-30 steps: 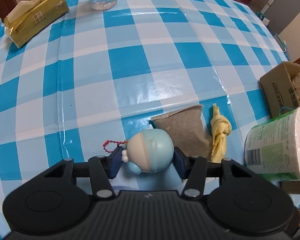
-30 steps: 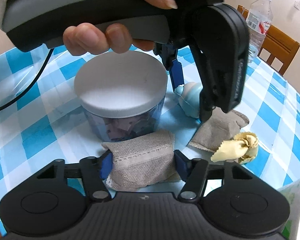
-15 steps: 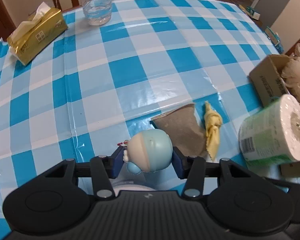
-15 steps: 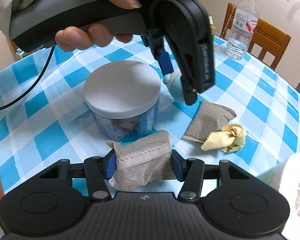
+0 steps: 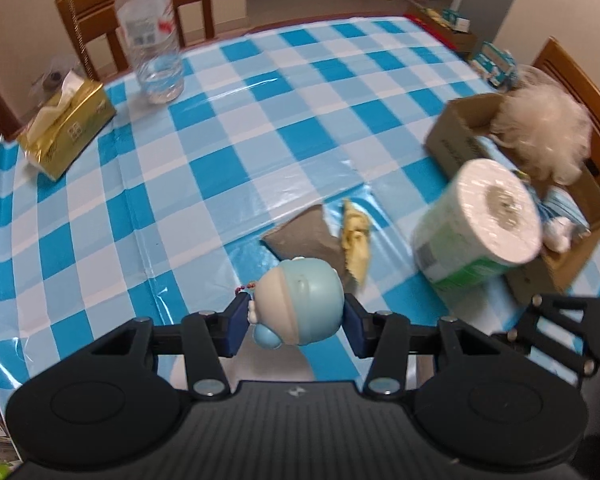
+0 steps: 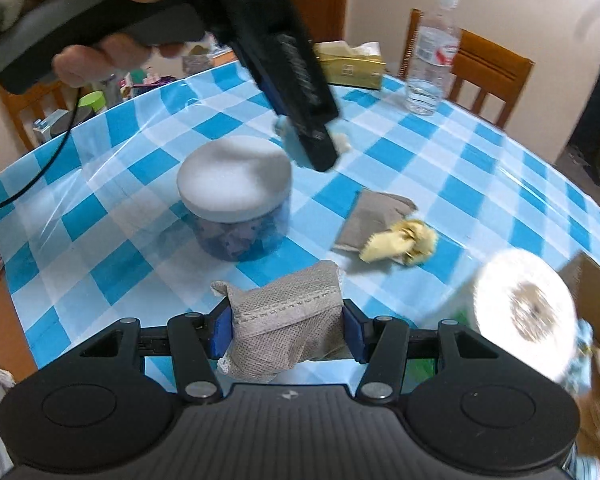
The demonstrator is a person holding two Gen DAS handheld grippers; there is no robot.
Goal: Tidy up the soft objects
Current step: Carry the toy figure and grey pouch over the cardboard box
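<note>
Left wrist view looks down on a round table under a glossy blue-and-white checked cloth (image 5: 228, 128), with wooden chairs (image 5: 88, 20) against a cream wall behind it. The left gripper (image 5: 296, 320) has its blue pads pressed on a pale blue round toy (image 5: 300, 304) with a red bead chain, held clear of the cloth. Just beyond the fingertips lie a flat grey fabric pouch (image 5: 304, 236) and a crumpled yellow cloth (image 5: 356, 240), touching each other. Off to the right of the fingers stands a wrapped paper roll (image 5: 480, 224), with an open cardboard box (image 5: 456, 140) holding a fluffy white thing (image 5: 544, 132) behind it. Far ahead on the left are a gold tissue pack (image 5: 68, 128) and a clear water bottle (image 5: 152, 40).

Right wrist view shows the right gripper (image 6: 286, 332) clamped on a grey mesh sachet (image 6: 284, 320), lifted off the cloth. Ahead of its fingers stands a clear jar with a white lid (image 6: 236, 176); a hand (image 6: 100, 52) carries the other gripper above it.
</note>
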